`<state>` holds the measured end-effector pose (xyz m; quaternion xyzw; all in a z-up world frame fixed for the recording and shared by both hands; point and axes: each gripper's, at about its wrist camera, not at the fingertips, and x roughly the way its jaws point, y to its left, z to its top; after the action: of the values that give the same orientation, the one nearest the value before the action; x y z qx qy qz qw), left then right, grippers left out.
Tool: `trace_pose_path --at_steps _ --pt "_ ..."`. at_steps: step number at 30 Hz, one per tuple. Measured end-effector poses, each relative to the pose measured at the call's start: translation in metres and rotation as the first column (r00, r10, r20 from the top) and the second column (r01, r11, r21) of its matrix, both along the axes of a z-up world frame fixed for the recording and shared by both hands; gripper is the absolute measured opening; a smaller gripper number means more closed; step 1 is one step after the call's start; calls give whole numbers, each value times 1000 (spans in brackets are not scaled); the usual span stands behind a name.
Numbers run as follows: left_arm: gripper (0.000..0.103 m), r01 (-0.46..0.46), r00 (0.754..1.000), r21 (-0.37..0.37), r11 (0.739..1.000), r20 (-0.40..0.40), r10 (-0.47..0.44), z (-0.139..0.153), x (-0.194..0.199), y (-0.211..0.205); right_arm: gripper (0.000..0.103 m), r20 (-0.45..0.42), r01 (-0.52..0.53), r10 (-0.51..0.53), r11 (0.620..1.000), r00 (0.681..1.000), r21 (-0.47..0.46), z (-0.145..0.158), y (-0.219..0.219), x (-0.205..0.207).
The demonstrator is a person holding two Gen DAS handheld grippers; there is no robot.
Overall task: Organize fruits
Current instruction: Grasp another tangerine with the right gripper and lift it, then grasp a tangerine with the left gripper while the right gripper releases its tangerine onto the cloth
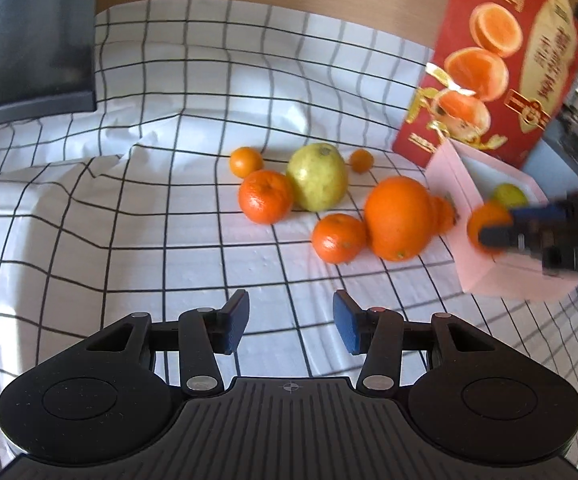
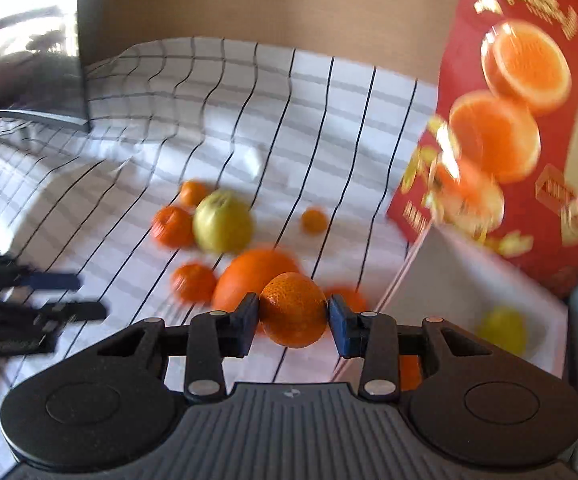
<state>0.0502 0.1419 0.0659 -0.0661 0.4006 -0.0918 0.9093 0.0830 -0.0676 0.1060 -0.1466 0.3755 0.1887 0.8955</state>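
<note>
- The right gripper point(image 2: 293, 312) has its two blue pads pressed on either side of a mandarin point(image 2: 293, 309); the jaws are narrowed to the fruit's width and carry it clear of the cloth, near the front edge of the pink box point(image 2: 449, 268).
- The left gripper point(image 1: 291, 322) stands about half open with nothing between its pads, hovering over a bare patch of the checked tablecloth point(image 1: 129, 240), short of the fruit pile.
- Progress, as a judgement: the sorting looks early. The pink box holds one yellow-green fruit point(image 2: 503, 330), and one mandarin is on its way there; no other fruit can be made out inside.
- Left on the cloth, in the left wrist view: a large orange point(image 1: 397, 218), a mandarin touching its left side point(image 1: 339, 238), another mandarin point(image 1: 265, 197) leaning against a green pear-like fruit point(image 1: 317, 178), and two small oranges, one behind the left mandarin point(image 1: 245, 161) and one to the right of the green fruit point(image 1: 361, 160). Something orange and ridged shows just behind the large orange; what it is cannot be told.
- The held mandarin looks firm and round, with pebbled, glossy skin and a slight flattening at the top; the pads sit at its widest part, so the grip appears secure.
- The pink box is open-topped with a white inside and stands at the right of the cloth, in front of a red carton printed with halved oranges point(image 1: 497, 60) that leans behind it.
- The right wrist view is blurred, so detail of the box's inside is uncertain.
</note>
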Motion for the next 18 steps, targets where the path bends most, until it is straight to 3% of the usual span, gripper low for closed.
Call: trace_pose_path --at_steps 6,10,18 --pt "51 61 997 23 998 39 -62 7 -10 -9 37 -67 28 -26 999 997 26 -42 -18 -52" --pt "51 90 994 55 994 53 -92 8 -3 -16 37 -83 79 -79 997 993 -10 -69 -27 -76" --pt "51 94 991 59 994 91 -99 8 26 -21 38 -64 126 -124 992 990 30 -83 -41 -96"
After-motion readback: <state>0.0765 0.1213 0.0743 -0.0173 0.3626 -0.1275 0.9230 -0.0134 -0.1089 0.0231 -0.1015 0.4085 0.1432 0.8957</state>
